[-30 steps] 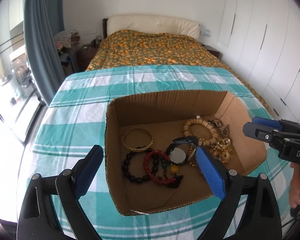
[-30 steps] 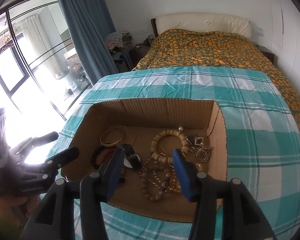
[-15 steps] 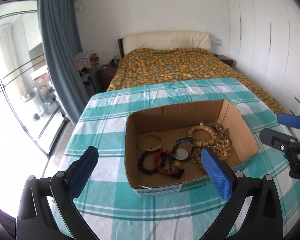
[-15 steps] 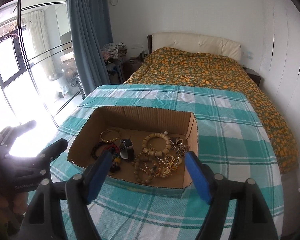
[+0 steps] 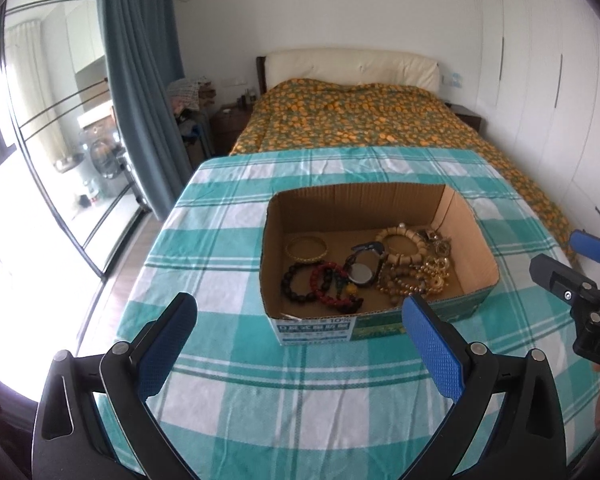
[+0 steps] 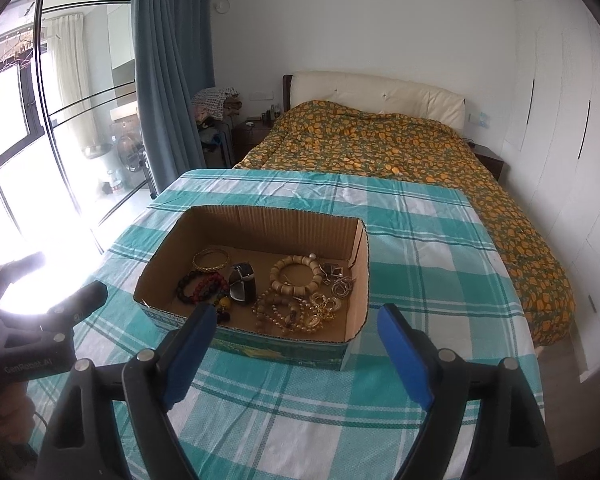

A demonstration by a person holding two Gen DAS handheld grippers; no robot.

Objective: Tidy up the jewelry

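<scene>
An open cardboard box point(image 5: 480, 248) point(image 6: 358, 248) sits on the teal checked tablecloth point(image 5: 260, 392). Inside lie a gold bangle point(image 5: 306, 249) point(image 6: 211, 259), dark and red bead bracelets point(image 5: 320, 280) point(image 6: 200, 288), a watch point(image 5: 362, 268) point(image 6: 242, 286), a wooden bead bracelet point(image 5: 402, 244) point(image 6: 298, 276) and a heap of gold and silver chains point(image 5: 424, 274) point(image 6: 320, 304). My left gripper point(image 5: 300, 332) is open and empty, near the box's front. My right gripper point(image 6: 296, 340) is open and empty, also short of the box.
A bed with an orange-patterned cover point(image 5: 360, 120) stands beyond the table. Blue curtain point(image 6: 168, 60) and glass doors are at left, white wardrobes point(image 5: 540, 80) at right. In the left wrist view the right gripper point(image 5: 580, 276) shows at the right edge.
Both grippers have pulled back and up from over the box, which now looks smaller and farther. Both stay open and empty. The jewelry has not moved.
</scene>
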